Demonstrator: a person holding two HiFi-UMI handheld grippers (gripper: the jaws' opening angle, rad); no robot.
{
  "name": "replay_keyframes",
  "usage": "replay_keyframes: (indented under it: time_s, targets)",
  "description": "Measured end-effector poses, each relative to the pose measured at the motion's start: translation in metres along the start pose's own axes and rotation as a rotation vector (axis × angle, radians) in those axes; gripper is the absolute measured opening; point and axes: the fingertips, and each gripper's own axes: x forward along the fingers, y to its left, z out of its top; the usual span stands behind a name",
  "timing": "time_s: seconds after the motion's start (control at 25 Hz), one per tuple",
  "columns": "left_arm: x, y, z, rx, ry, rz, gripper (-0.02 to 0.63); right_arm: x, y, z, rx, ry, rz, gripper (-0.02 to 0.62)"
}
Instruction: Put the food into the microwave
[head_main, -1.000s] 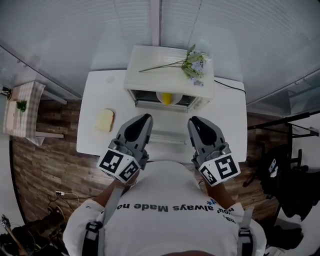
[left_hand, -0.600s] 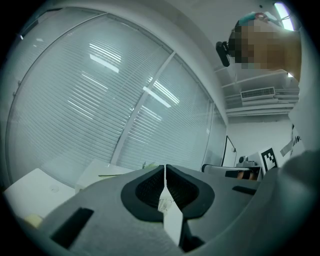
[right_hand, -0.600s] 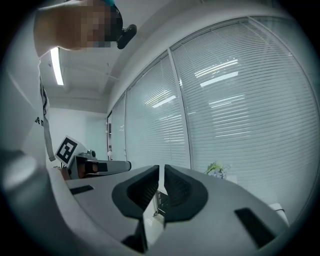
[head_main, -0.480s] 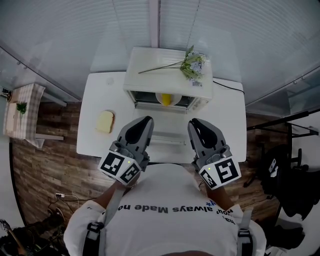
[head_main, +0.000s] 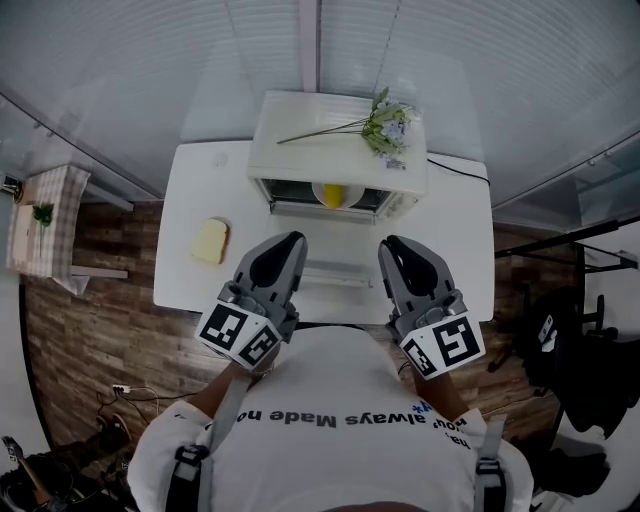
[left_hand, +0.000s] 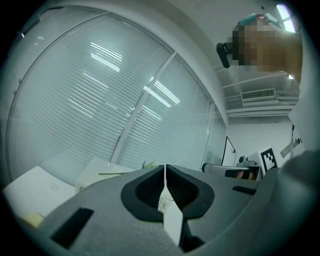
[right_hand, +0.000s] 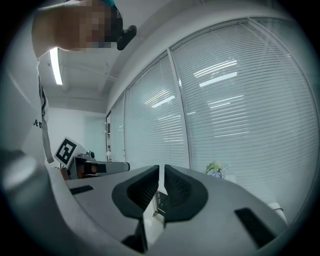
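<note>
We logged the left gripper and the right gripper held side by side close to the person's chest. Each gripper's own view showed its jaws drawn to a narrow slit with nothing between them. The bowl with yellow food sat inside the open microwave. A bread slice lay on the white table, left of the microwave. Flowers lay on the microwave's top.
</note>
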Motion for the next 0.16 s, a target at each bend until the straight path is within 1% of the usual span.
replay_keyframes:
  time_s: [0.16]
  targets:
    - [-0.0004, -0.0008, 0.0004, 0.0, 0.002, -0.003, 0.018, -0.0011, 0.0016, 0.0023, -0.005, -0.004, -0.001, 0.034]
